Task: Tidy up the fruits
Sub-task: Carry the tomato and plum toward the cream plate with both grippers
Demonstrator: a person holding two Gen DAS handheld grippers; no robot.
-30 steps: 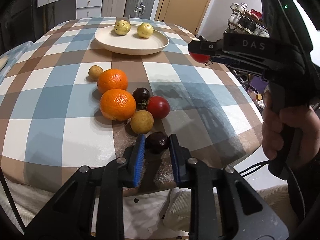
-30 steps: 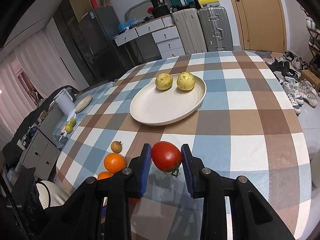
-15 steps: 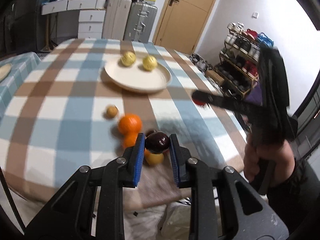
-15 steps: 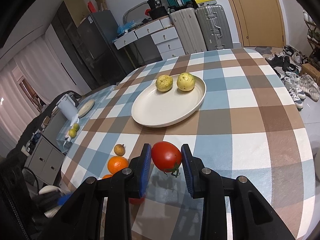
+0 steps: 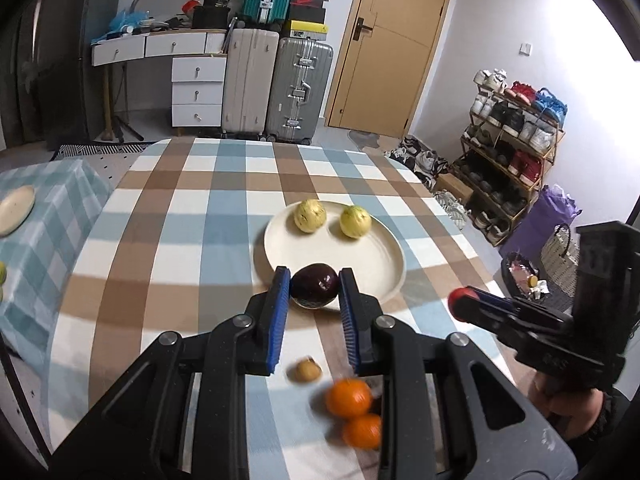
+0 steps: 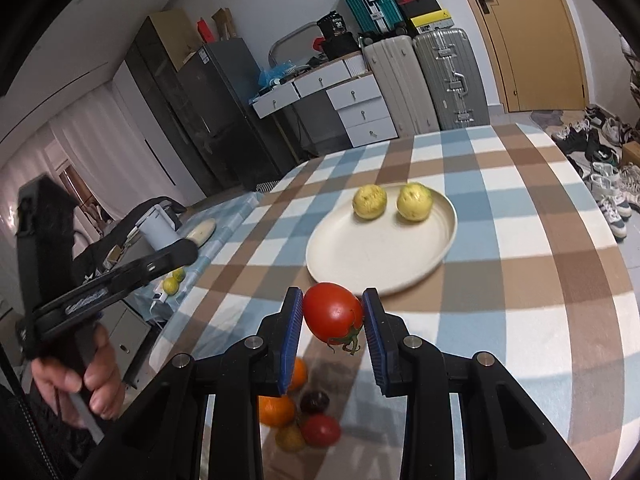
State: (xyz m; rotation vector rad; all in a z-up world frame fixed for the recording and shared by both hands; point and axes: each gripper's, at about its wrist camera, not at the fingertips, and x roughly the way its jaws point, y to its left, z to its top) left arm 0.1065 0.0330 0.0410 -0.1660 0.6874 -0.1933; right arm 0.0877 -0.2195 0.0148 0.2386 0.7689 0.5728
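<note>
dark plum (image 5: 315, 285) clamped between left gripper (image 5: 314, 292) pads — tomato (image 6: 333, 311) likewise, right gripper (image 6: 331, 320)

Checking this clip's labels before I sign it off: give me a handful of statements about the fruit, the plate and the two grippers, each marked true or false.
1. The left gripper is shut on a dark purple fruit. True.
2. The right gripper is empty. False: its fingers clamp a red tomato.
3. The plate holds two yellow fruits. True.
4. The oranges are on the plate. False: they lie on the checked tablecloth, near the table's front edge.
5. The plate holds a tomato. False: only the two yellow fruits are on it.
</note>
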